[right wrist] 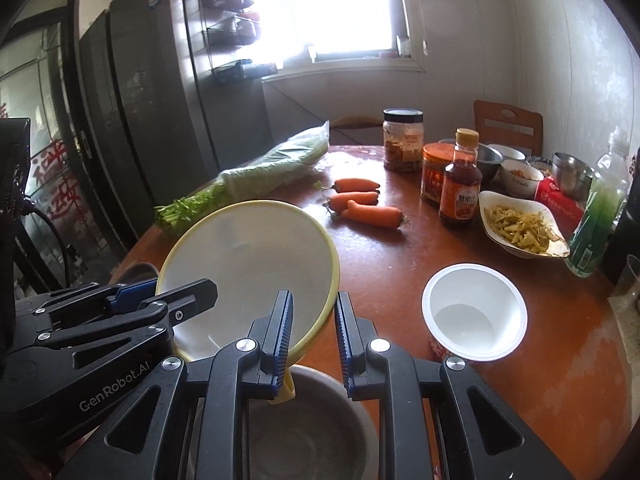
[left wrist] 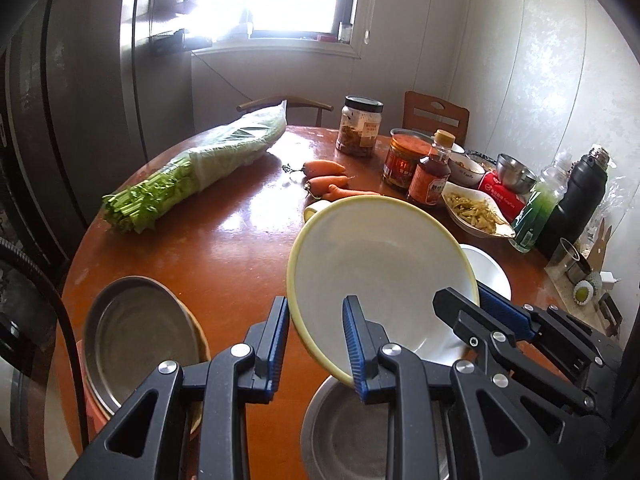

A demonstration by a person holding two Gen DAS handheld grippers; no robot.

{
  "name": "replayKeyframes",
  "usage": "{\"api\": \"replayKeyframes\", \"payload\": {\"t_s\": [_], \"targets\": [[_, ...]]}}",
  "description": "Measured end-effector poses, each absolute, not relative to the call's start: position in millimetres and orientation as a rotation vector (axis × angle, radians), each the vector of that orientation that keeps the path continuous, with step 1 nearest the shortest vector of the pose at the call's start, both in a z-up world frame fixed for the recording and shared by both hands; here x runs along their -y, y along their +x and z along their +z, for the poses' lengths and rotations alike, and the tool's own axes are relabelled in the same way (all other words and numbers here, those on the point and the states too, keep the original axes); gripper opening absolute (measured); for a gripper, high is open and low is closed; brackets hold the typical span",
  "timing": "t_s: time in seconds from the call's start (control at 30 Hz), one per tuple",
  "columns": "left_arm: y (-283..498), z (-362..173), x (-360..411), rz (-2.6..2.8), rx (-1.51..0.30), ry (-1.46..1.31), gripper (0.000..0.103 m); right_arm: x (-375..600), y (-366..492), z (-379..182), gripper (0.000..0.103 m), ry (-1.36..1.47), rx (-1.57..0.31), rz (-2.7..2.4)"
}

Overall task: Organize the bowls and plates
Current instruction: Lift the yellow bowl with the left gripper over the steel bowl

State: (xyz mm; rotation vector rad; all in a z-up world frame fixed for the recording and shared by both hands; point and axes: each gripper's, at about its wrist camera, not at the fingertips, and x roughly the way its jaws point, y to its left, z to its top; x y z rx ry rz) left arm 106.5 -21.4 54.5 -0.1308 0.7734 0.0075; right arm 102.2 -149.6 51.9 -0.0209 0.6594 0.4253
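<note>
yellow-rimmed bowl (left wrist: 380, 280) tilted — both grippers straddling its rim, above steel bowl (right wrist: 304, 432)

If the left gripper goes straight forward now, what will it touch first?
The yellow-rimmed bowl: its tilted rim already lies between the fingers of the left gripper, so contact seems immediate.

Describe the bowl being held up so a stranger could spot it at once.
Start at the round reddish-brown table and look to its near edge, where both sets of fingers meet. The yellow-rimmed bowl is tilted in the air there, above a steel bowl. It alone has a pale yellow rim with a plain white inside; the white cup nearby stands on the table.
</note>
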Motion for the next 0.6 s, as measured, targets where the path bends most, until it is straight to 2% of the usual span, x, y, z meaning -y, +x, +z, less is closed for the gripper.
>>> {"api": "replayKeyframes", "payload": {"t_s": [0.6], "targets": [[60,48,43,-0.031,-0.758,-0.109,0.028,169,45,44,0.022,-0.02,-0.648,0.397]]}}
